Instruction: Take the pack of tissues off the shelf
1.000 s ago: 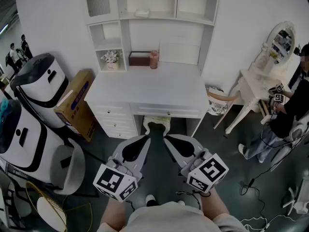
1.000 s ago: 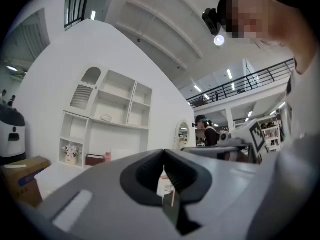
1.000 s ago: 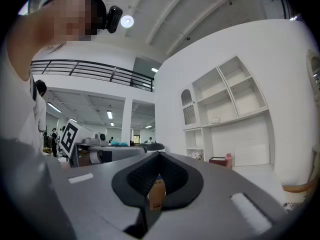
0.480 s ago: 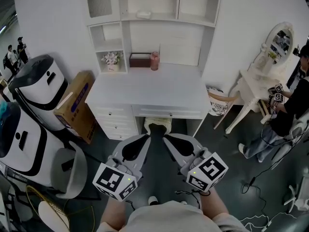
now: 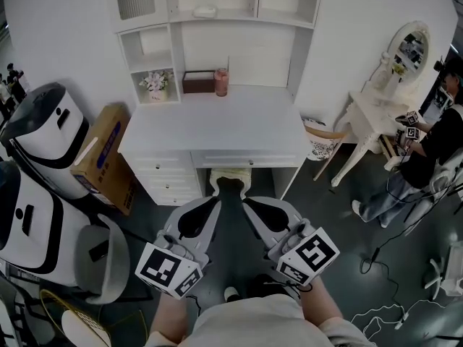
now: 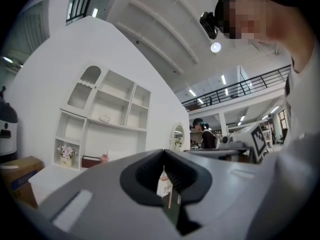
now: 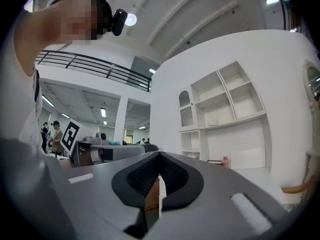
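Two grippers are held in front of the white desk (image 5: 217, 125), each with its jaws pressed together on nothing. The pack of tissues (image 5: 205, 11) lies on the upper shelf (image 5: 249, 19) of the desk's hutch, above the desk top. It is well apart from both the left gripper (image 5: 215, 204) and the right gripper (image 5: 248, 205), and neither touches it. Compared with a second ago, the desk sits slightly further left in the head view and a little more of the hutch shows. The grippers keep the same posture. Both are held low before the person's body, at the near side of the desk. They angle inward so their tips nearly meet, pointing toward the desk's knee gap, with the marker cubes nearest the forearms.
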The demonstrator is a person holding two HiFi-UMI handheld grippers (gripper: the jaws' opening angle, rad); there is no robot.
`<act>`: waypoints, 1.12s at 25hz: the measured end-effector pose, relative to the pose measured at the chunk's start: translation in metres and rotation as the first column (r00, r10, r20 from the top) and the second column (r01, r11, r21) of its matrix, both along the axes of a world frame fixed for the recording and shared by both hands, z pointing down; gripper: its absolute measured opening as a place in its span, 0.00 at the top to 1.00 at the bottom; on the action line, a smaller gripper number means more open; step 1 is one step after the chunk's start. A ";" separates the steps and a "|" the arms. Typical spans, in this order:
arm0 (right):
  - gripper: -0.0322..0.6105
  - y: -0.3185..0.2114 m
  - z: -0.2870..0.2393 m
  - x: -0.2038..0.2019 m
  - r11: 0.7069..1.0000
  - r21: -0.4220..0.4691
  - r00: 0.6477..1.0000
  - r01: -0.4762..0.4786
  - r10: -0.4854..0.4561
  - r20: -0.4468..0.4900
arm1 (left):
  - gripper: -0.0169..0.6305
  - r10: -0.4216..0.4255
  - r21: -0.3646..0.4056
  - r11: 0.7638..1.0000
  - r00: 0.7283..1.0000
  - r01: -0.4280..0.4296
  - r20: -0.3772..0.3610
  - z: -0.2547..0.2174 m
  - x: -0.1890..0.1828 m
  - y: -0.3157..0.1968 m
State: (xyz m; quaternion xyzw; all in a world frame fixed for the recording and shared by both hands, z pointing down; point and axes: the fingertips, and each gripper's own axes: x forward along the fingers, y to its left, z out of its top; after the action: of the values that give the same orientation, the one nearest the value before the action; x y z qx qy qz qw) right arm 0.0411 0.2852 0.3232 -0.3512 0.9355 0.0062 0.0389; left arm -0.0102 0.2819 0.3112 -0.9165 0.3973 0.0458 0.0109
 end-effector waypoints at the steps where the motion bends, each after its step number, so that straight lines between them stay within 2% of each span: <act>1: 0.95 -0.002 0.001 0.001 1.000 0.006 1.000 -0.009 0.009 -0.007 | 0.97 0.006 0.003 1.000 1.000 -0.006 0.002 0.002 0.001 -0.002; 7: 0.95 -0.030 0.008 0.005 1.000 0.011 1.000 -0.020 0.020 -0.024 | 0.97 -0.031 0.047 0.999 0.998 0.028 0.063 0.011 0.001 -0.027; 14: 0.95 -0.082 0.007 0.011 1.000 0.010 1.000 0.009 -0.009 -0.007 | 0.97 -0.047 0.032 0.998 0.998 0.045 0.049 0.010 0.008 -0.080; 20: 0.95 -0.141 0.000 0.027 0.999 0.023 0.999 0.032 -0.033 0.000 | 0.97 -0.061 0.045 0.997 0.996 0.059 0.063 0.006 0.028 -0.137; 28: 0.95 -0.203 -0.009 0.055 0.998 0.038 0.998 0.059 -0.059 0.003 | 0.97 -0.092 0.055 0.994 0.995 0.090 0.035 -0.006 0.054 -0.198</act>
State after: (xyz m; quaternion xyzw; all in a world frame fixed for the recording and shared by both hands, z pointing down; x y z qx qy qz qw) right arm 0.0957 0.0819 0.3144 -0.3227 0.9450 0.0221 0.0479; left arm 0.0439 0.0835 0.3056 -0.8975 0.4371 0.0387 0.0448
